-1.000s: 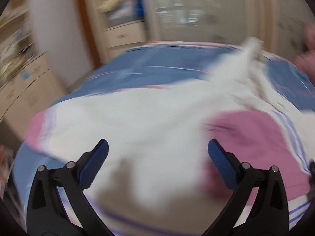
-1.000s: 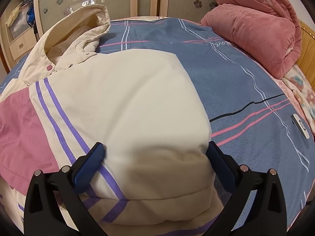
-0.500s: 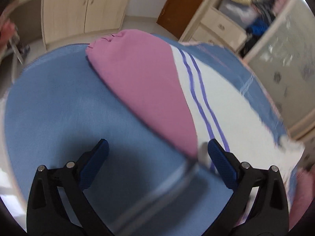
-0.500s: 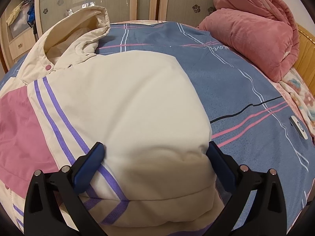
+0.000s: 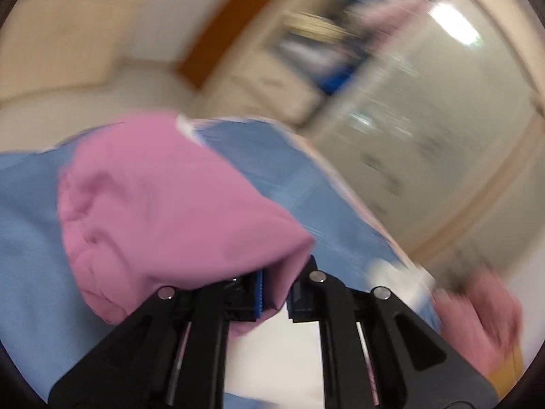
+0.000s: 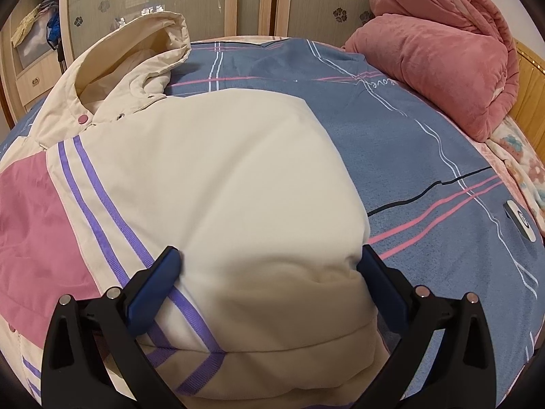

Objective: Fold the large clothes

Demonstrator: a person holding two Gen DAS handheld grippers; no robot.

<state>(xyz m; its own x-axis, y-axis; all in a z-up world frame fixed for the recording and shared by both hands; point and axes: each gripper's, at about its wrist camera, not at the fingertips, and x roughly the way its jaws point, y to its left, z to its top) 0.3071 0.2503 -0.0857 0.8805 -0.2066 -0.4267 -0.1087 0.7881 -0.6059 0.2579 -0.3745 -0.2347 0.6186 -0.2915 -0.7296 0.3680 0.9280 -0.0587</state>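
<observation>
Left gripper (image 5: 274,294) clenched on pink sleeve (image 5: 170,204), lifting it clear of blue bedsheet (image 5: 27,238), likely for inward fold. Right gripper (image 6: 269,283) spread wide, pads bracketing cream jacket (image 6: 221,177) body on bed, apparently steadying it.

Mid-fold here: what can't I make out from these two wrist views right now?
- Left wrist view: motion blur smears the room; the pink sleeve covers the left gripper's left pad.
- Right wrist view: the jacket's hem and left side are cut off by the frame; the left gripper isn't visible.
- Small label on the bedsheet: too small to read.
</observation>
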